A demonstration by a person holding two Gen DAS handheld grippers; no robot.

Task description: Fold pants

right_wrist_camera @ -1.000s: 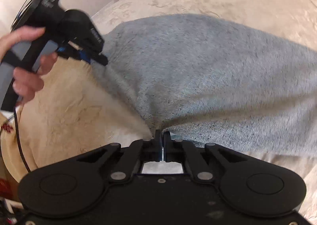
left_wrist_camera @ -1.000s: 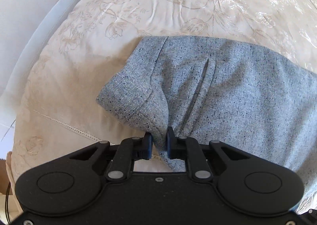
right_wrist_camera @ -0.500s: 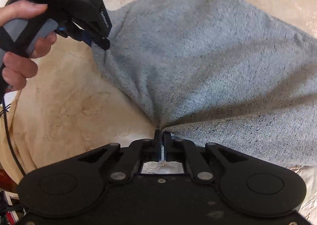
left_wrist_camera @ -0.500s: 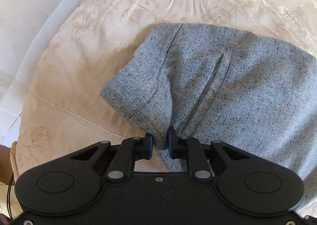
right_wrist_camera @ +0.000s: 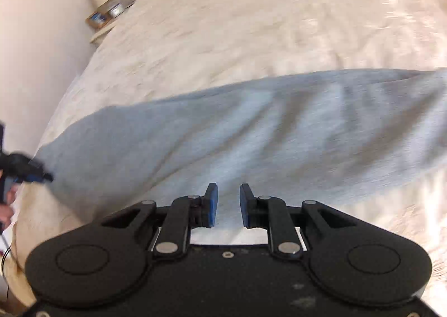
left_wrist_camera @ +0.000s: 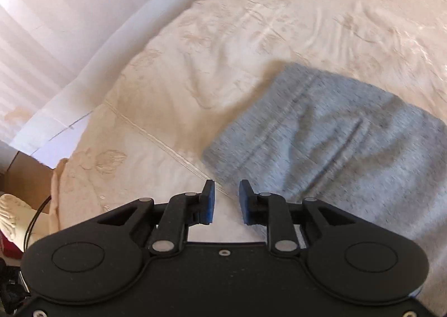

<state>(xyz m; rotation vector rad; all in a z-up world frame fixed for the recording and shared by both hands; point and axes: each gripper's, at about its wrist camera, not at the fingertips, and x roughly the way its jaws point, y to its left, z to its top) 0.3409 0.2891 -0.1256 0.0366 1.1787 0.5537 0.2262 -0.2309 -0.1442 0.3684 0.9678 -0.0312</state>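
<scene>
Between your left hand-held gripper (left_wrist_camera: 225, 202) fingers: bare bedspread (left_wrist_camera: 173, 110), jaws just spread, nothing pinched; grey pants (left_wrist_camera: 329, 149) lie just ahead & to the right. Your right hand-held gripper (right_wrist_camera: 228, 204), also just opened & empty, hangs over the pants' near edge; fabric stretches across the bed beyond.

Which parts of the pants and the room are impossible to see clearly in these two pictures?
- Left wrist view: the pants run off the right edge; blur hides their seams.
- Right wrist view: the pants' right end is cut off; the shelf items are too small and blurred.
- Right wrist view: the left gripper sits half out of frame.
</scene>
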